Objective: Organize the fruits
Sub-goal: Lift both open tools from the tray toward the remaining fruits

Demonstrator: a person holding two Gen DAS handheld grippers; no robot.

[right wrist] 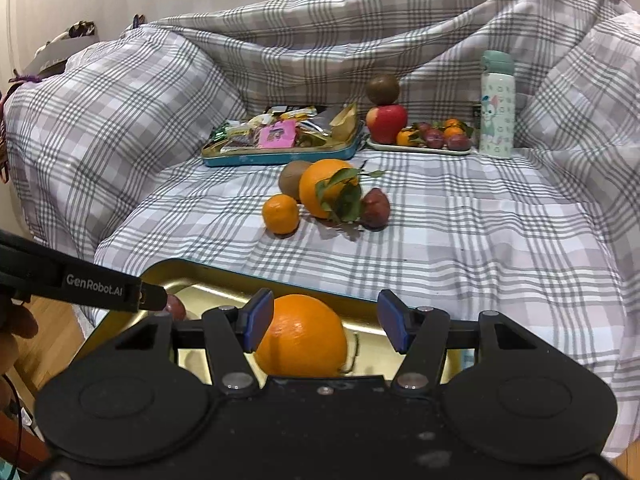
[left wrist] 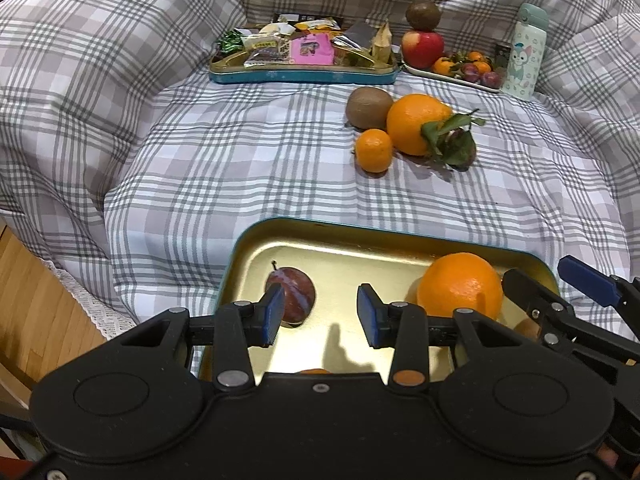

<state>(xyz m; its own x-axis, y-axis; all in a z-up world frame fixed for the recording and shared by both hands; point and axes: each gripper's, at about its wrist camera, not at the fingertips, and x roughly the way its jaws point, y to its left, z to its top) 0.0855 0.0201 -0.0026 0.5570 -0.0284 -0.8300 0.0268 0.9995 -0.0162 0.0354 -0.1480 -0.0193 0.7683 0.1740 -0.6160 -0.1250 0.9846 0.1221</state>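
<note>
On the bed beyond the near tin (left wrist: 256, 240), the kiwi (left wrist: 369, 107), leafy orange (left wrist: 412, 122), mandarin (left wrist: 374, 150) and plum (right wrist: 375, 207) look firm, smooth and liable to roll, best pinched across their middles, while both grippers (left wrist: 318, 314) (right wrist: 326, 322) stand spread and empty.

We hold our left black two-finger gripper with blue pads (left wrist: 320, 314) tilted steeply downward, its jaws standing apart with nothing pressed between the pads. Our right black two-finger gripper with blue pads (right wrist: 326, 324) points down at a shallower slant, and its jaws are also spread, the pads gripping nothing. The two tools sit close side by side: in the left wrist view the right one's fingers reach in from the right edge, and in the right wrist view the left one's black finger crosses in from the left. Part of our left hand (right wrist: 16, 338) shows at that left edge.
</note>
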